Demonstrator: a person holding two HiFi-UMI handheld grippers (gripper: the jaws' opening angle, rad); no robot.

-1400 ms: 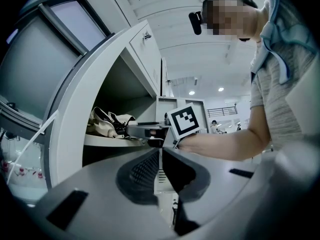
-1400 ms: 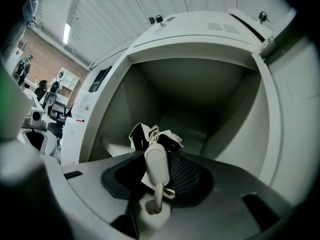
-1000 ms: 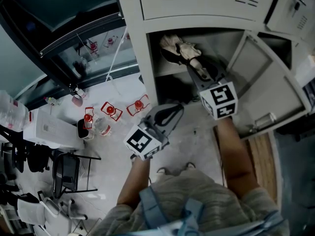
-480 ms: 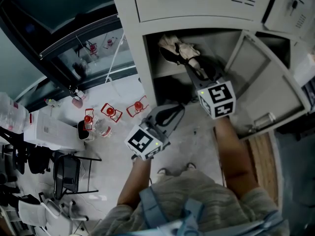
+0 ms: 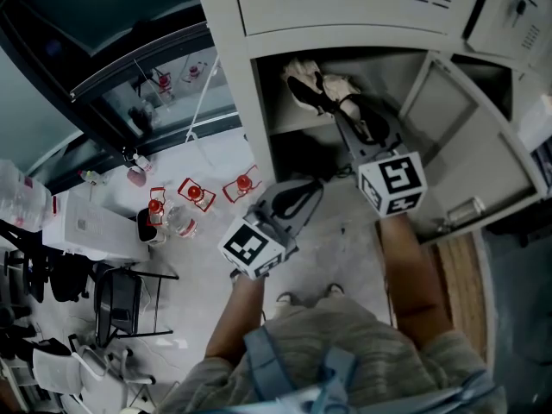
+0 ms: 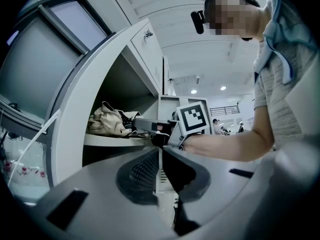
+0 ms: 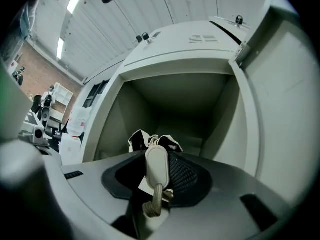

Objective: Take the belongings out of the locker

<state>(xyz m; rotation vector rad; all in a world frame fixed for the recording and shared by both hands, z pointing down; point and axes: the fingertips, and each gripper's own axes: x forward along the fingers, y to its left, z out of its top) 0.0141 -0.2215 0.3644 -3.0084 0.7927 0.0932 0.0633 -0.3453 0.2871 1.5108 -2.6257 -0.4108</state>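
The left gripper (image 5: 304, 195) hangs nearest the person's body, held level and short of the locker, its jaws pressed flat together on nothing. My reading is that it is spare until there is something to take or steady. Just ahead of it and to its right, the right gripper (image 7: 157, 159) reaches level into the open compartment. Its jaws have just been closing, and between them stands a pale oval tab (image 7: 156, 166) on a braided cord. The tab fills the gap, so both pads seem to bear on it, probably because it is the one firm thing to pull by. Straight beyond those fingertips, the crumpled beige and black bag (image 5: 315, 86) that the tab seems to belong to lies on the shelf (image 6: 116, 141) inside the locker, not yet out. To that gripper's right the door (image 5: 466, 145) stands swung wide, clear of the way out. Below both grippers is a pale speckled floor (image 5: 345, 244). Far off to the left gripper's left are small red-topped things (image 5: 194, 193), a dark chair (image 5: 116, 304) and a glass wall (image 5: 147, 84).
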